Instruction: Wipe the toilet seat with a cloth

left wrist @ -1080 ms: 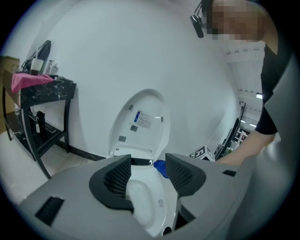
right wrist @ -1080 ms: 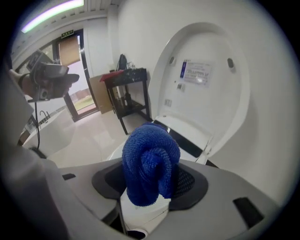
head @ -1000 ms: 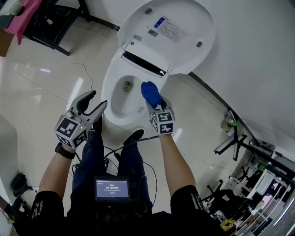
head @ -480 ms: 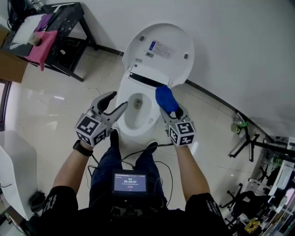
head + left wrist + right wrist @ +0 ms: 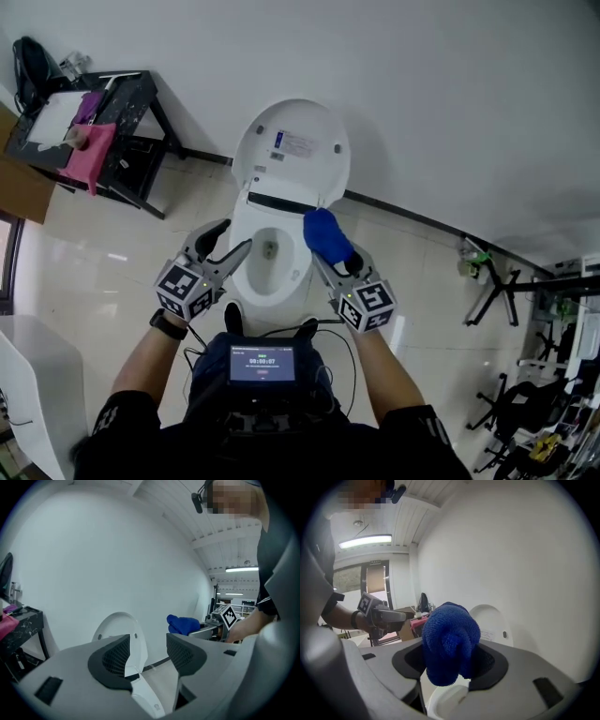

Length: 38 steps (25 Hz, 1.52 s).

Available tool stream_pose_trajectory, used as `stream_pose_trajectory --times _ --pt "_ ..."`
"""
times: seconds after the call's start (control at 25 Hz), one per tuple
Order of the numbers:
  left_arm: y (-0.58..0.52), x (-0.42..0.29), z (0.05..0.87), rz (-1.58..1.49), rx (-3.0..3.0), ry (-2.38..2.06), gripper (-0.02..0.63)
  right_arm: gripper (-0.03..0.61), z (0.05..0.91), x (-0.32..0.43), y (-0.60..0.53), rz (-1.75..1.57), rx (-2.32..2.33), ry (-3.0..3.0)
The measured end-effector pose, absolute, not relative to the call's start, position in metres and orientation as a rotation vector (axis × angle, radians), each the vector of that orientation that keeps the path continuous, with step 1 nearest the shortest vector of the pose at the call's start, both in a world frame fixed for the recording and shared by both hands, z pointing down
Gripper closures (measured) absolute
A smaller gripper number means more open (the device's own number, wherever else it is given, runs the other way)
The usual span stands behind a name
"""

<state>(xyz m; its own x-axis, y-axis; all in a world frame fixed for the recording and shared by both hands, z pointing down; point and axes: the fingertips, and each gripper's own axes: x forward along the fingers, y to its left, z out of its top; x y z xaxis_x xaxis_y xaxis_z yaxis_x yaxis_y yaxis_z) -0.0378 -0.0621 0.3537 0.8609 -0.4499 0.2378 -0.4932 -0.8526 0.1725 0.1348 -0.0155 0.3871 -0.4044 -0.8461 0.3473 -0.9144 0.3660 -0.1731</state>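
Observation:
A white toilet [image 5: 255,281] stands against the wall with its lid [image 5: 292,150] raised and the seat rim [image 5: 298,270] bare around the bowl. My right gripper [image 5: 330,255] is shut on a bunched blue cloth [image 5: 325,235] and hangs above the rim's right side, clear of it. In the right gripper view the blue cloth [image 5: 449,641] fills the gap between the jaws. My left gripper [image 5: 225,248] is open with nothing in it, held over the bowl's left edge. In the left gripper view the lid [image 5: 119,630] shows between the open jaws.
A black table [image 5: 117,141] with a pink cloth [image 5: 87,155] and papers stands to the left by the wall. A white unit [image 5: 33,394] is at the lower left. Stands and cables [image 5: 487,281] crowd the floor at right. A screen [image 5: 261,363] hangs at my waist.
The view has pulled back and up from the toilet. Both grippers have risen off the seat together, the cloth still in the right one, the left still open.

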Motion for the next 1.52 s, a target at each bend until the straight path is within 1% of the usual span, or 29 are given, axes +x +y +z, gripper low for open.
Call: stream_pose_trajectory --times 0.28,0.6,0.92,1.52 --pt "-0.035 -0.033 0.318 0.251 2.883 -0.670 0.379 0.330 0.346 0.121 0.015 0.472 1.587 -2.493" --pt "-0.029 -0.049 0.296 0.196 2.900 -0.723 0.379 0.336 0.308 0.121 0.034 0.454 1.607 -2.551" --pt "-0.027 -0.056 0.289 0.198 2.917 -0.757 0.379 0.338 0.296 0.119 0.036 0.378 1.590 -2.553" --pt "-0.028 -0.059 0.286 0.184 2.900 -0.812 0.379 0.339 0.293 0.121 0.029 0.391 1.570 -2.582"
